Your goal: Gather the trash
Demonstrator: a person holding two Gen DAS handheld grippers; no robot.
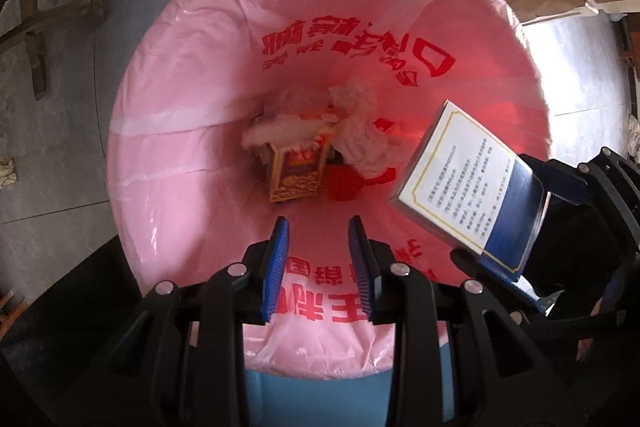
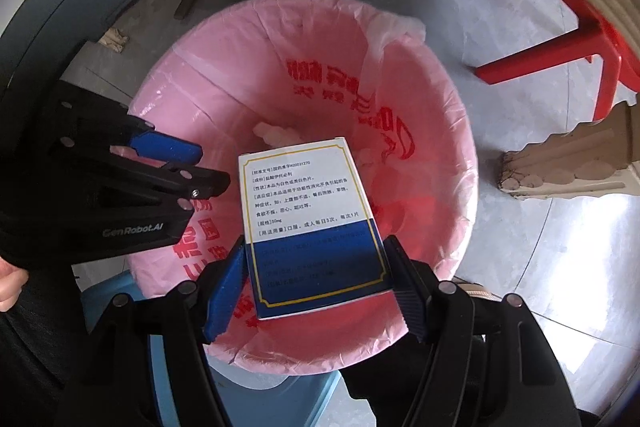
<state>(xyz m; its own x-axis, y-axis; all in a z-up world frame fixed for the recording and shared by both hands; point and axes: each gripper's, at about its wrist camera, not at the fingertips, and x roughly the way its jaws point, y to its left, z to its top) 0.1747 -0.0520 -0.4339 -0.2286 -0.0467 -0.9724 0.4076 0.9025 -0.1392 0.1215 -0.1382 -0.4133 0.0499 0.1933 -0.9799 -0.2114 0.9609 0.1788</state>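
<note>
Right wrist view: right gripper point(image 2: 316, 279) is pointing steeply down over the bin, jaws clamped on the blue lower end of a white-and-blue medicine box point(image 2: 308, 223), one blue pad point(image 2: 224, 291) pressing each long edge. Box is sitting above the bin mouth, printed face up, white end reaching toward the bin's middle, not touching the liner. Left gripper point(image 2: 176, 151) is showing at the left edge of that view, hanging over the bin's rim side, nothing in it; a bit of a hand point(image 2: 10, 283) is peeking in at the far left. Left wrist view: left gripper point(image 1: 318, 231) is also aiming down into the bin, jaws standing a narrow gap apart, empty, only pink liner showing between the pads point(image 1: 280, 239). Same box point(image 1: 464, 183) is visible to its right, tilted, gripped at its blue end by the right gripper point(image 1: 532, 215). Below both: blue bin point(image 2: 120, 291) lined with a pink plastic bag point(image 1: 192, 75) carrying red printed characters. Down at the bottom, trash is lying in a heap: a yellow-orange printed carton point(image 1: 298, 167), crumpled white tissue point(image 1: 360, 131) just beside it, something red point(image 1: 344, 183) next to the carton, too blurred to identify. Beyond the bin: grey tile floor point(image 2: 540, 227), a red stool's legs point(image 2: 568, 43), a piece of torn cardboard point(image 2: 568, 159).
</note>
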